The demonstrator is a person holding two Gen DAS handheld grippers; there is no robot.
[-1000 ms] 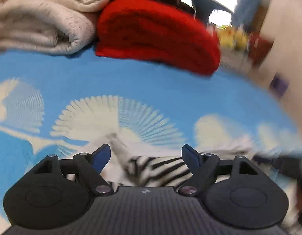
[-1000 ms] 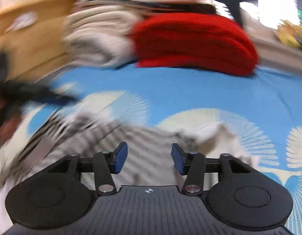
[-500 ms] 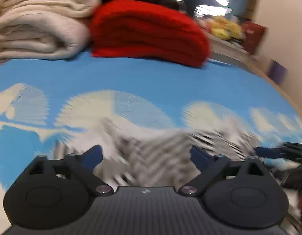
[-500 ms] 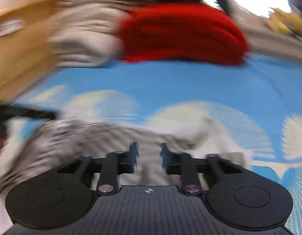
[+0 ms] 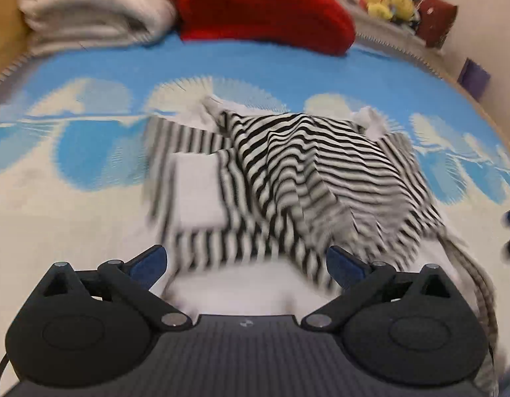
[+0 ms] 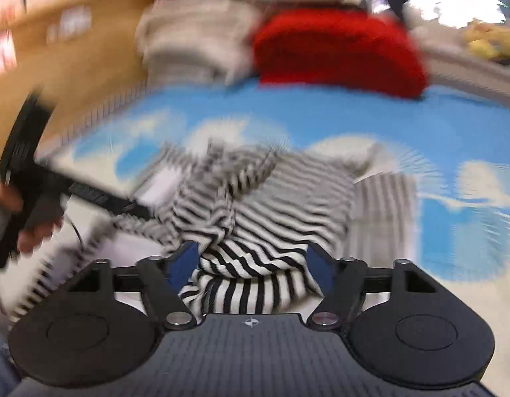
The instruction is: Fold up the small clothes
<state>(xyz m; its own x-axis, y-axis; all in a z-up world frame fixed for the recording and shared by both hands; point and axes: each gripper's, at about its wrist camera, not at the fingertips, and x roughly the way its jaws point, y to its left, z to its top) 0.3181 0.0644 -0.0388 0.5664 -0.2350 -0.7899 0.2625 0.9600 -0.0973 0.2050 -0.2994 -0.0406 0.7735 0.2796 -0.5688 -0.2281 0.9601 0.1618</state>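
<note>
Left wrist view: the left gripper [image 5: 246, 263] is standing with its jaws spread wide and nothing between them, its blue pads flanking a bare strip of bedspread.
Garment: the striped top [image 5: 288, 178] is lying rumpled on the blue and cream bedspread [image 5: 99, 162], running from centre toward 3 o'clock; a plain white patch [image 5: 198, 192] is showing at about 9 o'clock of its middle.
Backdrop: a folded cream blanket [image 5: 92, 6] is sitting at 11 o'clock and a red knit [image 5: 264, 6] at 12 o'clock, both well apart from the top.
Right wrist view: the right gripper [image 6: 251, 261] is opening its jaws; a bunched fold of the striped top [image 6: 251, 231] is lying between them, and the pads seem to be clear of the cloth, though blur is making that hard to judge.
Other hand: the left gripper [image 6: 89, 195] is showing at 9 o'clock, blurred, with the person's fingers [image 6: 33, 231] around its handle.
Step in hand: releasing the cloth after a fold or drag, it seems; the top is looking far from neatly folded.
Next move: probably calling for flattening the bunched ridge, then picking a clean edge or sleeve with both grippers.
</note>
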